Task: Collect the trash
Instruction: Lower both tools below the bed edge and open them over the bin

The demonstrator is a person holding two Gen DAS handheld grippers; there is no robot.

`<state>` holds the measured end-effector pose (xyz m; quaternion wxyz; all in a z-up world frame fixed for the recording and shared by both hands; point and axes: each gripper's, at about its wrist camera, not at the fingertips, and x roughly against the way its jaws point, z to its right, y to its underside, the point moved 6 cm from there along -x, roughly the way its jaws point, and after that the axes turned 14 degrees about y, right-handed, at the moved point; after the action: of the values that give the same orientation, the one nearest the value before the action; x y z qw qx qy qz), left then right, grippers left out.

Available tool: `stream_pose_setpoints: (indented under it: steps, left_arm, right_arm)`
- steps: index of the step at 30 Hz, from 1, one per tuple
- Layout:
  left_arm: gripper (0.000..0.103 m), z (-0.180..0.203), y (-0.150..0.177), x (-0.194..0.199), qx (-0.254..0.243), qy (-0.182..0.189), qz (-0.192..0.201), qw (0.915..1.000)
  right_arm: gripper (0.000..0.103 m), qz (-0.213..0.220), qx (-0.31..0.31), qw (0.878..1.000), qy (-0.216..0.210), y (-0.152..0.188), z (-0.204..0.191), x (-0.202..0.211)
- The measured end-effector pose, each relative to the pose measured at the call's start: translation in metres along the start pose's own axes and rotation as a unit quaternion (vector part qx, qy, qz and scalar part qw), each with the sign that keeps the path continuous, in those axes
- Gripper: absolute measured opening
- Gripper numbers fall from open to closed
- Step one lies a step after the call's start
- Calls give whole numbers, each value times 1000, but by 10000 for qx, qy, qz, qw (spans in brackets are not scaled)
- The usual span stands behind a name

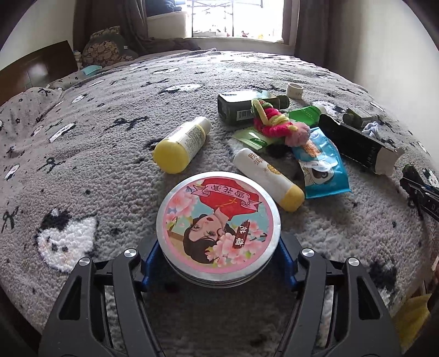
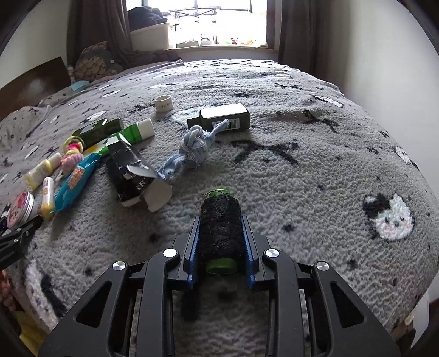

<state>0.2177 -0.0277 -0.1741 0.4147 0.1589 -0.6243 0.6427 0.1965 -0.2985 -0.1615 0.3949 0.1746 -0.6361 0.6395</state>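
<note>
My left gripper (image 1: 218,261) is shut on a round metal tin (image 1: 218,223) with a pink flowered lid showing a woman; the tin also shows in the right wrist view (image 2: 20,210). My right gripper (image 2: 221,244) is shut on a spool of black thread (image 2: 221,228) with green ends, held over the grey blanket (image 2: 301,170). Ahead of the left gripper lie two yellow-capped tubes (image 1: 182,144) (image 1: 270,178), a blue snack wrapper (image 1: 319,164), a green wrapper (image 1: 255,138), a torn black carton (image 1: 359,144) and a dark green box (image 1: 241,107).
A pink and yellow yarn toy (image 1: 277,123), a blue knotted rope (image 2: 192,148), a tape roll (image 2: 163,103) and a second dark green box (image 2: 219,118) lie on the bed. Pillows and a headboard (image 1: 38,66) are at left, the window (image 1: 233,16) beyond, a wall at right.
</note>
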Motion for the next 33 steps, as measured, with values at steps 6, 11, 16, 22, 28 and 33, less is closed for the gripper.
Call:
stream_pose_setpoints:
  steps: [6, 11, 16, 22, 28, 33]
  left_arm:
    - [63, 7, 23, 26, 49, 148, 29, 9999]
    - [63, 15, 47, 52, 2, 280, 69, 9996]
    - [63, 30, 71, 79, -182, 428, 138, 9988]
    - [63, 44, 110, 100, -336, 574, 31, 9978]
    - [63, 66, 157, 87, -433, 962, -470, 9933]
    - [63, 78, 196, 57, -413, 1149, -1063, 9868]
  right_arm:
    - [27, 49, 5, 9999, -132, 24, 1, 29]
    - [27, 75, -31, 9991, -422, 46, -6, 54]
    - [27, 269, 101, 9970, -721, 65, -21, 91]
    - [27, 273, 359, 9936, -1038, 98, -41, 123]
    - [27, -221, 711, 9908, -1133, 149, -59, 119]
    - [27, -765, 843, 9870, -1134, 187, -64, 103]
